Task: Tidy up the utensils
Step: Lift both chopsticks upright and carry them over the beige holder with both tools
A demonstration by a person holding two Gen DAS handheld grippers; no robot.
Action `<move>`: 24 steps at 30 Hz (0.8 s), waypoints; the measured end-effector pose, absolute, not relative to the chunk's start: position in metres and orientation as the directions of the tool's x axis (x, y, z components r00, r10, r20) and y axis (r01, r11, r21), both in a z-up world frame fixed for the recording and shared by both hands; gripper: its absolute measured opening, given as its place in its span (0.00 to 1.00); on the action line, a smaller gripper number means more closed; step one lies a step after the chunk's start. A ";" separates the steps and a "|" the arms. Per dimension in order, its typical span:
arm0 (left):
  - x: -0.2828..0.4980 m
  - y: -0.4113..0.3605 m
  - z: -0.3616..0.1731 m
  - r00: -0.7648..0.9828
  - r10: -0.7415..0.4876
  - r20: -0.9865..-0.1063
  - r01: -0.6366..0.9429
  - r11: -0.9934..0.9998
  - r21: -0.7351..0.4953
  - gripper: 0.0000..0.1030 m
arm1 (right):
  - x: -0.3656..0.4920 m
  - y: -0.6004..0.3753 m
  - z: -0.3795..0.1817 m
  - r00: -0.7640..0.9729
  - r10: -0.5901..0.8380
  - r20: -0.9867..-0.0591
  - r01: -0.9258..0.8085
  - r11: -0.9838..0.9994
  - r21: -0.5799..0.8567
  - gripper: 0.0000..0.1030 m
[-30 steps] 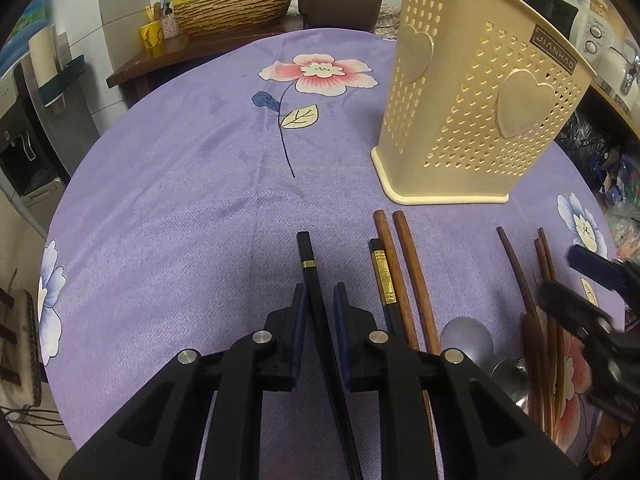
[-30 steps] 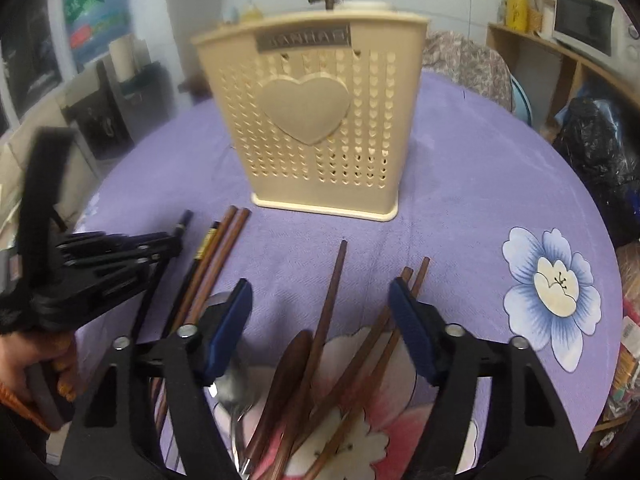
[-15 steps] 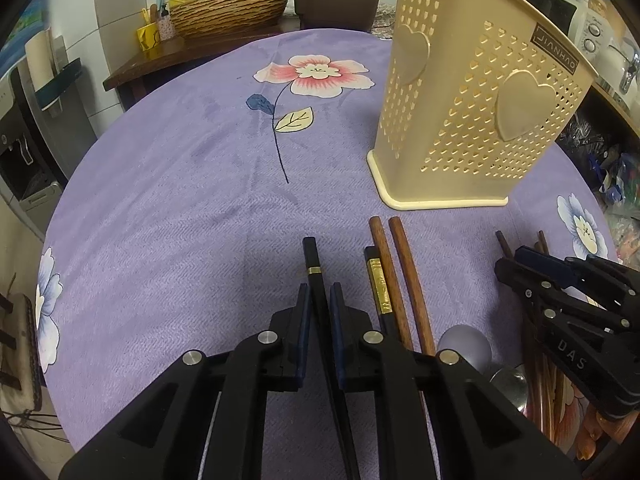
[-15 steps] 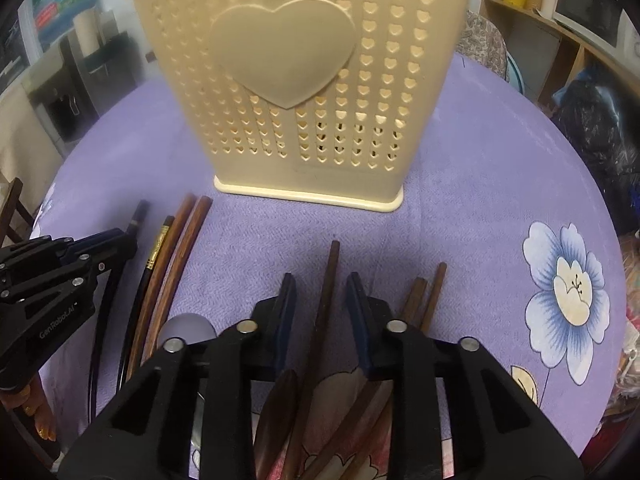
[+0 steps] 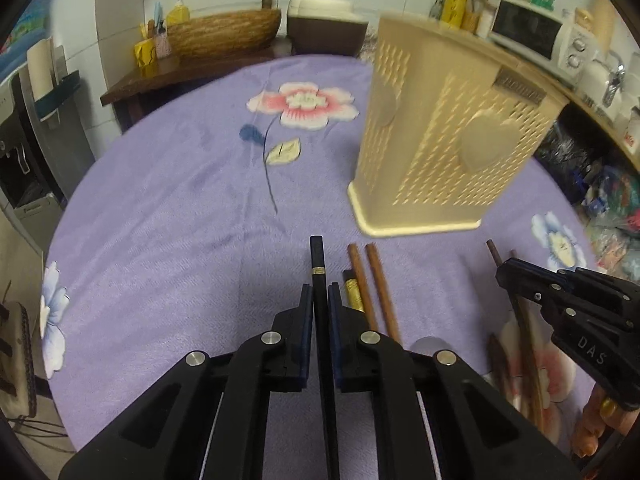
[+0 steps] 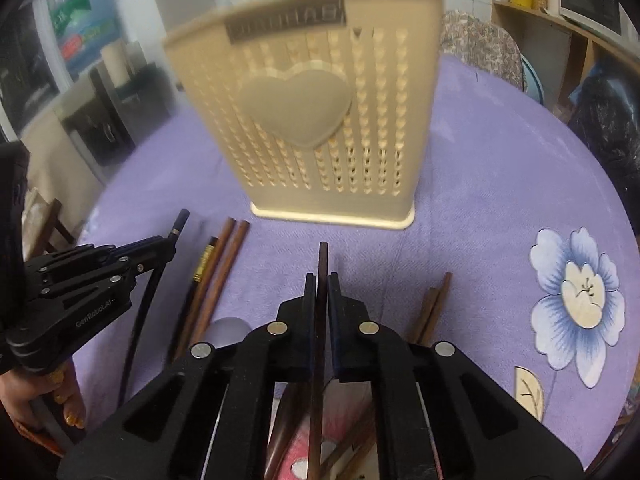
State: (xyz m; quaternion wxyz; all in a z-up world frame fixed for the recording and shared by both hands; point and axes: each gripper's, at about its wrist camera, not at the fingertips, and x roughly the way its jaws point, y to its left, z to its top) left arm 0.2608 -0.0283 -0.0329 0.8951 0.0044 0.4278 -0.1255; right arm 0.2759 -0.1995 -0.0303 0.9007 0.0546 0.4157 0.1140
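Note:
My left gripper (image 5: 319, 296) is shut on a black chopstick (image 5: 317, 256) with a gold band; its tip sticks out ahead of the fingers. My right gripper (image 6: 319, 286) is shut on a dark brown wooden utensil handle (image 6: 322, 258). The cream perforated utensil holder (image 5: 448, 136) with heart panels stands upright ahead, and shows in the right wrist view (image 6: 312, 120). On the purple cloth lie two brown chopsticks (image 5: 372, 276), another black chopstick with a gold band (image 6: 204, 264), two more brown sticks (image 6: 434, 304) and a spoon (image 6: 230, 330).
The round table has a purple flowered cloth (image 5: 180, 208). A wooden side table with a woven basket (image 5: 224, 34) stands behind it, and a shelf with a microwave (image 5: 536, 36) at the right. The right gripper shows in the left wrist view (image 5: 568, 308).
Both grippers have shut on their sticks and lifted them off the cloth. The holder looks farther away and blurred as both cameras move.

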 end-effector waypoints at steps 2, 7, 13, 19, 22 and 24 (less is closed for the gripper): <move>0.252 -0.024 -0.012 0.632 -0.255 -0.732 0.245 0.962 -0.123 0.09 | 0.264 -0.210 -0.011 0.655 0.286 -0.700 -0.186 0.958 0.217 0.06; 0.229 -0.014 0.039 0.710 -0.309 -0.632 0.291 0.947 -0.136 0.08 | 0.233 -0.236 0.039 0.722 0.322 -0.613 -0.238 0.947 0.216 0.06; 0.214 -0.001 0.079 0.755 -0.348 -0.556 0.316 0.936 -0.156 0.08 | 0.210 -0.277 0.084 0.779 0.316 -0.542 -0.233 0.948 0.218 0.06; 0.214 0.006 0.092 0.783 -0.335 -0.523 0.305 0.941 -0.146 0.08 | 0.208 -0.298 0.104 0.809 0.289 -0.511 -0.197 0.954 0.227 0.06; 0.215 0.004 0.092 0.785 -0.333 -0.522 0.307 0.941 -0.139 0.08 | 0.208 -0.301 0.103 0.812 0.278 -0.513 -0.192 0.958 0.214 0.06; 0.216 0.004 0.093 0.790 -0.328 -0.518 0.307 0.943 -0.130 0.08 | 0.208 -0.300 0.103 0.814 0.275 -0.511 -0.190 0.958 0.213 0.06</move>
